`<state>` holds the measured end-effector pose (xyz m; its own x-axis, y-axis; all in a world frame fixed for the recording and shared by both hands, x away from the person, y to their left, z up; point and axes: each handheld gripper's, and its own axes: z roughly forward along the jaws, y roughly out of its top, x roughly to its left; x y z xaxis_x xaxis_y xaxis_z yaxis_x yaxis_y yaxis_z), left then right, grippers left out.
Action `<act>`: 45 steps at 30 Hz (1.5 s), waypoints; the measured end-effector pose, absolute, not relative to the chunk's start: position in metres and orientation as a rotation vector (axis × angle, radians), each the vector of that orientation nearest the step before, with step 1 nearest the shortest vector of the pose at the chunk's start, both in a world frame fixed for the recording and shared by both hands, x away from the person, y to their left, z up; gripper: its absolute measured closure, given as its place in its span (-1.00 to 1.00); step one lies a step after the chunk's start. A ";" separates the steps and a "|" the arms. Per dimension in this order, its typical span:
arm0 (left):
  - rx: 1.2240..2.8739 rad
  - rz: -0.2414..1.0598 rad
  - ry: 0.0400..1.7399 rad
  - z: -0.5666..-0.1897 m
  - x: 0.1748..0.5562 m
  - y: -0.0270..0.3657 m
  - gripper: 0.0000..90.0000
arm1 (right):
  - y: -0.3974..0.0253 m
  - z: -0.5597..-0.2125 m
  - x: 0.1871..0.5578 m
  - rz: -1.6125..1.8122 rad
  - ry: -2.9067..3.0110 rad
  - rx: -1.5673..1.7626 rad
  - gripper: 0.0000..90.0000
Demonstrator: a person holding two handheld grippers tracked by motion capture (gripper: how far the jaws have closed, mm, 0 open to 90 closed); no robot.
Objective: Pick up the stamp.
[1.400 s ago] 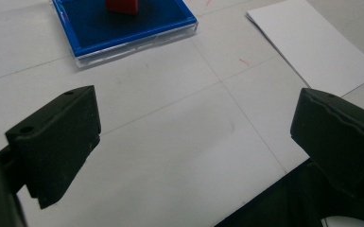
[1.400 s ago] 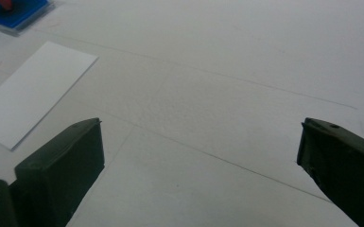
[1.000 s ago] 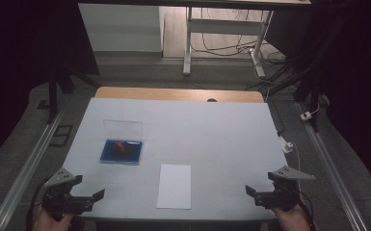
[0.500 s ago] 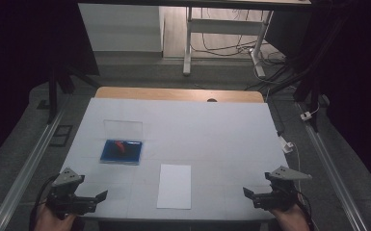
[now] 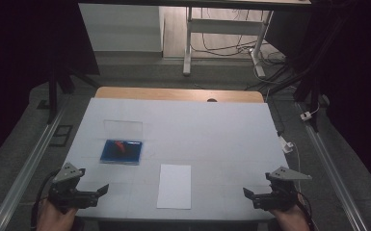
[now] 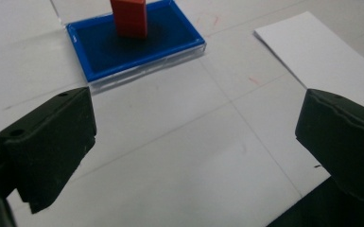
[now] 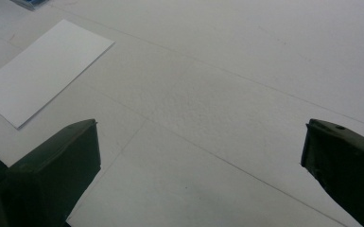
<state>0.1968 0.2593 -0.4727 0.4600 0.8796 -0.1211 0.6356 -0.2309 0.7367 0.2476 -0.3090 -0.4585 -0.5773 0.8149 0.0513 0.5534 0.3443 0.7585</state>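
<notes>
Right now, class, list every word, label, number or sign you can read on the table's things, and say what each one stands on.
None can be read.
White paper sheet: blank.
Blue rectangular tray: no lettering.
Red block standing in it: no print on the face that shows.
White table cover: faint lines and small red marks, not letters.

No readable text, label, brand or number on anything here.
The white paper sheet (image 5: pixel 174 186) is blank on its visible face, the blue tray (image 6: pixel 134 45) and the red block (image 6: pixel 129 16) standing in it carry no print, and the faint reddish marks on the table (image 6: pixel 208 19) form no letters or figures.
</notes>
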 end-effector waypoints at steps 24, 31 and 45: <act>2.015 0.389 1.213 -0.473 0.252 0.242 -0.98 | -0.310 -0.460 0.250 1.109 2.309 1.231 -1.00; 2.013 0.402 1.202 -0.475 0.268 0.241 -0.99 | -0.310 -0.460 0.251 1.106 2.319 1.230 -1.00; 1.993 0.372 1.248 -0.480 0.302 0.244 -1.00 | -0.308 -0.460 0.251 1.085 2.341 1.215 -1.00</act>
